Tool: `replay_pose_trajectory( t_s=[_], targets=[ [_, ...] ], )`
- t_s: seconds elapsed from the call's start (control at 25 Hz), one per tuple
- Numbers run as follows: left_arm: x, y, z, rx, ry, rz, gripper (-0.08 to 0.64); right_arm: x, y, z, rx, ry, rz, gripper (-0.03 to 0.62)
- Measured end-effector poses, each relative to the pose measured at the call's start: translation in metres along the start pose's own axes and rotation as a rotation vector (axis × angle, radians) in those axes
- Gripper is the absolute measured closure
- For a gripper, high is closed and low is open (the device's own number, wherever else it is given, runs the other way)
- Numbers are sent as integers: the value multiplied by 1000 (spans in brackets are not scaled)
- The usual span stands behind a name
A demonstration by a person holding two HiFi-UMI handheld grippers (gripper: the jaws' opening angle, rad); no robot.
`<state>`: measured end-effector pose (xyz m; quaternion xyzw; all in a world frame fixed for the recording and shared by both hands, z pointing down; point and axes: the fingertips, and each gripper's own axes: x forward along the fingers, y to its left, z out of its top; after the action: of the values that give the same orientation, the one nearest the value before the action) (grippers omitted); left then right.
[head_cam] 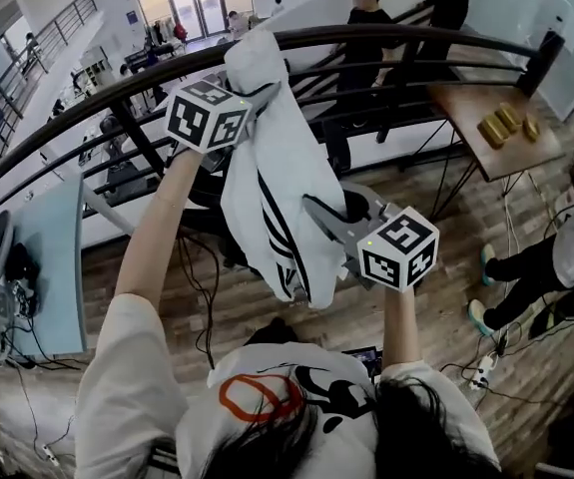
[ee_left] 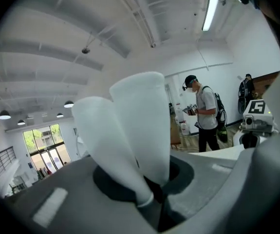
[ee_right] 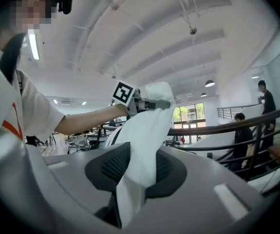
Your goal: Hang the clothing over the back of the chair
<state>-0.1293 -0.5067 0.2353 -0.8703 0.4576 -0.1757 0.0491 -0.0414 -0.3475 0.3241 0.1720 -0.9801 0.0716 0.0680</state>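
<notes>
**Garment**: white with black stripes. It is held in the air before the railing and above the floor, and rests on nothing. Its top is bunched and its lower edge hangs free.

**Left gripper**: raised, at the top of the garment. In its own view the jaws are nearly together, pinching a fold of the garment. That fold rises in two lobes and hides much of the room.

**Right gripper**: lower, at the garment's right side. In its own view the jaws stand narrow, with the garment clamped between the dark pads. The cloth runs up to the left gripper.

**Dark shape**: behind the garment, possibly a chair. Most of it is covered, so it cannot be made out.
</notes>
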Motion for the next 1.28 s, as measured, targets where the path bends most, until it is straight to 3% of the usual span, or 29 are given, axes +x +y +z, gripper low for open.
replay_pose_trajectory(
  t_s=[0.24, 0.44, 0.6, 0.88, 1.12, 1.28],
  targets=[
    [54, -19, -68, -95, 200, -271, 357, -9, -7, -1, 119, -58, 9, 469],
    [73, -54, -100, 28, 337, -424, 357, -16, -9, 0, 134, -69, -18, 466],
    [81, -73, -111, 68, 374, -503, 356, -22, -10, -4, 122, -59, -71, 452],
    [83, -92, -135, -10, 383, -613, 353, -26, -12, -7, 114, -47, -149, 400],
    [88, -105, -149, -20, 400, -668, 351, -47, -17, -18, 97, 0, -201, 348],
    [84, -109, -161, -19, 439, -698, 348, -66, -23, -18, 75, 15, -258, 347]
  ],
)
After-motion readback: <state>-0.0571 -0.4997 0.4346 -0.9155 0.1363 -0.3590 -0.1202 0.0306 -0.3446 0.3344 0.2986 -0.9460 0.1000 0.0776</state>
